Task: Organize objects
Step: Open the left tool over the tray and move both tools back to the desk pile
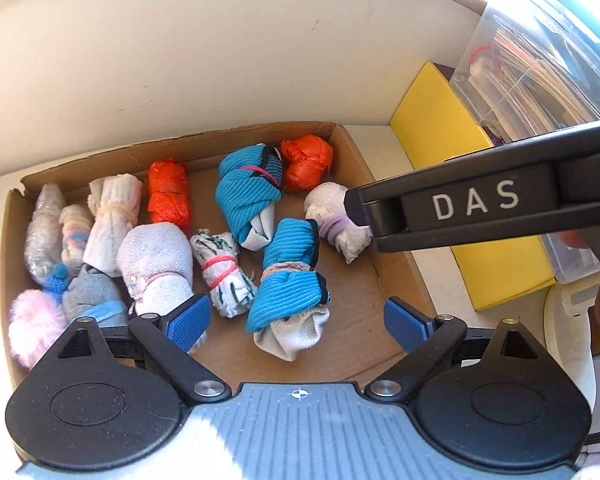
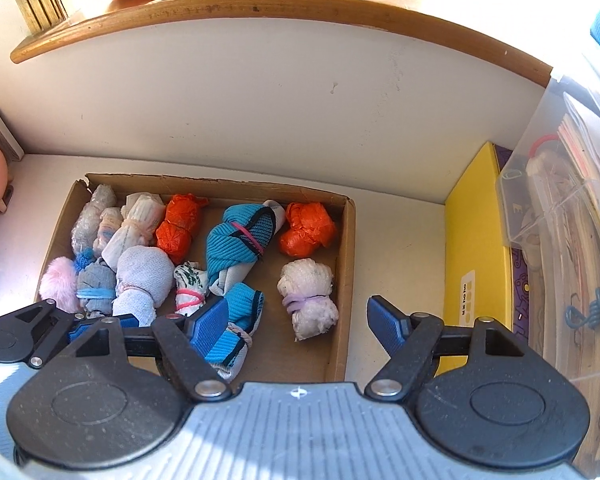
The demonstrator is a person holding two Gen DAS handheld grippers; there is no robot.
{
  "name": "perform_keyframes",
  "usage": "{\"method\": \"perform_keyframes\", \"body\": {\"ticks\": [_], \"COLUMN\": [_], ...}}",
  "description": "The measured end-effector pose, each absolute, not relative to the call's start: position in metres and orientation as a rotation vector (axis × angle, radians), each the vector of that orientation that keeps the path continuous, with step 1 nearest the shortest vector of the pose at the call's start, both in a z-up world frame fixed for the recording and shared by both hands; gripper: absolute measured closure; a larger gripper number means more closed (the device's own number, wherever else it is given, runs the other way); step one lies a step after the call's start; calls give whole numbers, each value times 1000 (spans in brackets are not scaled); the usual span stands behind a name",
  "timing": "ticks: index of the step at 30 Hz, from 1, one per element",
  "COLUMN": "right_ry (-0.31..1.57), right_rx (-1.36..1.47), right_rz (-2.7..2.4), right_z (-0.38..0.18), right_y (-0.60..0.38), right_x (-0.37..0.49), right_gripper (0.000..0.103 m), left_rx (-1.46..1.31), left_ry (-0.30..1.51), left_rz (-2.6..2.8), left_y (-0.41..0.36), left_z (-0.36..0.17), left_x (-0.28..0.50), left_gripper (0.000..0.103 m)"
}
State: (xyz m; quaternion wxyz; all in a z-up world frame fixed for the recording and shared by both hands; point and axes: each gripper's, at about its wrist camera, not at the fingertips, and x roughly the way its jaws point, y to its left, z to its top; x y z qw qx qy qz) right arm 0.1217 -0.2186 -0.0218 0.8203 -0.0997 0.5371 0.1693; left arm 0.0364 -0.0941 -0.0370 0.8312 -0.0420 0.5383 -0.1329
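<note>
White shelf [image 2: 396, 240] under a wooden ledge [image 2: 260, 12] bears a cardboard tray [image 2: 346, 280]; left gripper [image 1: 296, 316] and right gripper [image 2: 296, 322] both released.

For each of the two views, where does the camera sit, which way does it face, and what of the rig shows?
Left wrist: on the left gripper, looking steeply down into the cardboard box of rolled socks; its open jaws show, and the right gripper crosses from the right.
Right wrist: on the right gripper, looking down at the box's right side; its open jaws show, with the left gripper's arm at lower left.
Shared: box, yellow box.
</note>
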Motion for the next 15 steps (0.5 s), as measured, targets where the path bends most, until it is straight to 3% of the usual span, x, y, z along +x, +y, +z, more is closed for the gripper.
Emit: {"method": "perform_keyframes", "body": {"ticks": [15], "right_ry": [1064], "right_rx": [-160], "right_rz": [398], "right_z": [2], "right_y": [-243], "right_x": [55], "right_gripper": [26], "left_rx": [96], "left_ry": [1094], "left_rz": [-255], "left_y": [-86], "left_z": [-12], "left_x": [-23], "left_gripper": [3]}}
